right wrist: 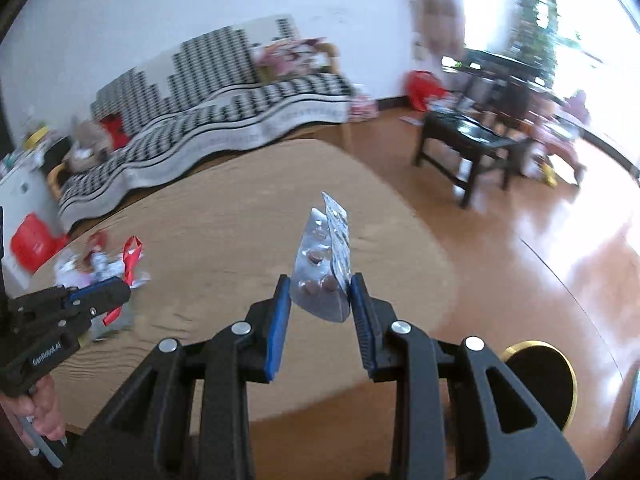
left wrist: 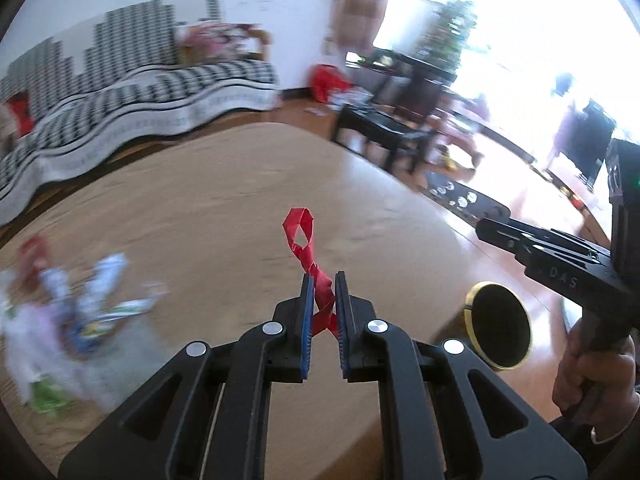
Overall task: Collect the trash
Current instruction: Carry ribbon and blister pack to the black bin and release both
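Pinching a twisted red ribbon [left wrist: 316, 280] in the left fingers [left wrist: 323, 312] and blister packs [right wrist: 324, 264] loosely in the half-closed right fingers [right wrist: 320, 312] above the rug [left wrist: 200, 208], the packs risk slipping before reaching the bin [right wrist: 540, 384].

"DAS" on right gripper [left wrist: 496, 236] body, seen right of the left tongs; "GenRobot.AI" on left gripper [right wrist: 116, 292] body.

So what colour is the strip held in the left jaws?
Red; the twisted strip shows best in the left wrist view.
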{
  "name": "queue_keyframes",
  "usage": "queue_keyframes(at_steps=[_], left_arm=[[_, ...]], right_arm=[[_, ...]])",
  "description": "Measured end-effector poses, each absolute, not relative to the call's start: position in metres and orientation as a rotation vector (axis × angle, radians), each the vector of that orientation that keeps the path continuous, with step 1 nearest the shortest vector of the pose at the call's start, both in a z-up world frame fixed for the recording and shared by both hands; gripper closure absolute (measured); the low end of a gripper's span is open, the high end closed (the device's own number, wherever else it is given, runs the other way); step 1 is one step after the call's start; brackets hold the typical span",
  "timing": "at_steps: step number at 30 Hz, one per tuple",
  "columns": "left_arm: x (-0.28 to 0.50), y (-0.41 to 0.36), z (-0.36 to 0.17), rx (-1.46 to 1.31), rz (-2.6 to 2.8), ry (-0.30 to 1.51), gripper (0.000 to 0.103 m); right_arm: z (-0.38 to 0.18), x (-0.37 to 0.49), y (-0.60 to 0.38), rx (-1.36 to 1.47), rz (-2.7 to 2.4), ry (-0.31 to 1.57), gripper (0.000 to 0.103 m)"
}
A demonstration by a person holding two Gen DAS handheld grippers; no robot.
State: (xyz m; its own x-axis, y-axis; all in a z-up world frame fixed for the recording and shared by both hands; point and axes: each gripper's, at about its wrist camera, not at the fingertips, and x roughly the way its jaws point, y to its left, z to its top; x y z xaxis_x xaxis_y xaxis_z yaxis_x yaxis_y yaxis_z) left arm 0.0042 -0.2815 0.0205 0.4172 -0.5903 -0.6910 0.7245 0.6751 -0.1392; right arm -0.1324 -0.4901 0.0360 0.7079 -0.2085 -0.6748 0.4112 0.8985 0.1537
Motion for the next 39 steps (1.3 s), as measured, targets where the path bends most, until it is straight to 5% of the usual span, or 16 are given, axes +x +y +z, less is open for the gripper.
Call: queue_keyframes(at_steps=[19, 36, 39], left_arm=[[-0.14, -0.537, -0.095, 0.314, -1.311, 1.003, 0.093], [-0.156, -0.607, -0.172, 0.368, -1.352, 1.188, 0.093], [-0.156, -0.605, -0.173, 0.361, -1.355, 1.192, 0.09]], right_arm=[[-0.062, -0.332, -0.683, 0.653, -0.732, 0.81, 0.072], [-0.107, -0.347, -0.724, 0.806, -0.779, 0.901, 0.07], [-0.108, -0.349, -0.727, 0.818, -0.791, 0.9, 0.063]])
